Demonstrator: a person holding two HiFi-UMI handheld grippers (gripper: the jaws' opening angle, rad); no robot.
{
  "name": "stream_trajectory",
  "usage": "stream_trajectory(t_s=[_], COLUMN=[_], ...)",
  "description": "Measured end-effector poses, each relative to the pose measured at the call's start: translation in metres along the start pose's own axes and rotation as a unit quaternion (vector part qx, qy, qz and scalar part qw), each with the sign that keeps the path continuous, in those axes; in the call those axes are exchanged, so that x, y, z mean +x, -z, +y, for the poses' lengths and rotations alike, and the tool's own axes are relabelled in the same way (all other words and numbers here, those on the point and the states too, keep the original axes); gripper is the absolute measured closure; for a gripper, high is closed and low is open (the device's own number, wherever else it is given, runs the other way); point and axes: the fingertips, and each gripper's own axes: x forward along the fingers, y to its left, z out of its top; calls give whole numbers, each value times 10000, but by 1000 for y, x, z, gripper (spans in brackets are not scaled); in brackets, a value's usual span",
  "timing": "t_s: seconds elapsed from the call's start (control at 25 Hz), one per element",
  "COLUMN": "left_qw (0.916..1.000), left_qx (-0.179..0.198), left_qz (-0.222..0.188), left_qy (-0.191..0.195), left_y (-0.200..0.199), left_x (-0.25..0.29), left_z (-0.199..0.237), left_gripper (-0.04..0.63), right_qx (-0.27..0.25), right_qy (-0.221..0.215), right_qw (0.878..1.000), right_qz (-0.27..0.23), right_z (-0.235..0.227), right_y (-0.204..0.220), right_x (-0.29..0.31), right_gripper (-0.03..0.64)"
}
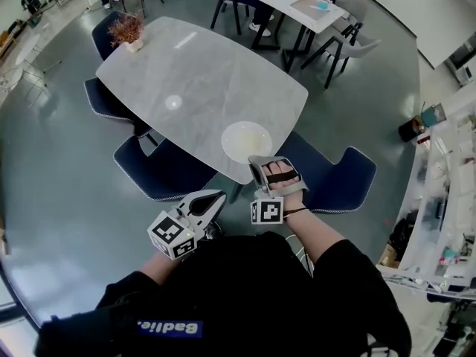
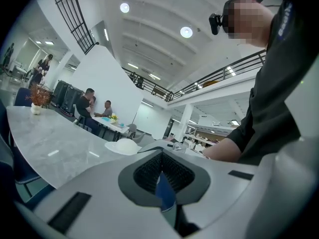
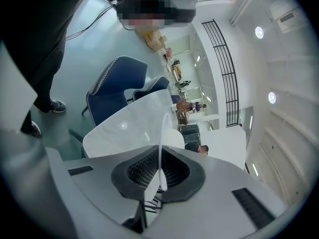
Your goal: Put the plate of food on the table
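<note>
Polished grey-green flooring (image 1: 59,199) surrounds a large table with a pale grey, marble-patterned top and rounded corners (image 1: 186,88). Its surface is smooth and glossy and reflects the ceiling lights.

1. Task object: a round white plate with a thin raised rim (image 1: 245,140) lies on the table top, at the edge nearest the person. What it carries is pale and cannot be identified. From the left gripper view it reads as a low white mound.

2. Right gripper (image 1: 266,162): a light grey moulded body with dark ribbed pads, reaching over the near table edge. The right gripper view shows the plate rim edge-on as a thin white line, with the pads closed onto it from both sides.

3. Left gripper (image 1: 216,197): the same construction, held off the table, below its near edge and close to the person's dark-sleeved body. In the left gripper view the ribbed pads are drawn together with only a sliver between them and nothing held.

4. Seating: blue upholstered chairs with white-trimmed edges are tucked under the table. One (image 1: 335,181) is at the near edge right of the plate, another (image 1: 160,169) left of it.

5. A small potted plant with dry reddish foliage (image 1: 126,30) stands at the far left corner of the table.
</note>
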Motion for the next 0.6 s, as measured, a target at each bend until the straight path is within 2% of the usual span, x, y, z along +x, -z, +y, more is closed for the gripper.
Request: stream_trajectory(t_s=[0.24,0.48,0.6], left_qw=[9998,9983,9972], left_qx=[-54,-7,134], left_qz=[75,122,115], left_qy=[-161,-566,-733], left_y=[-1,-11,-19], left_x=[7,25,37], left_z=[19,40,45], left_gripper=[588,588,589], right_qx=[-109,-166,-284], right_qy=[-67,-131,-199], right_qw=[9999,9995,9986], right_qz=[-56,-250,-387], right_z=[-7,-10,-9], right_y=[9,25,33], right_x=[38,83,102], right_gripper=[598,598,598])
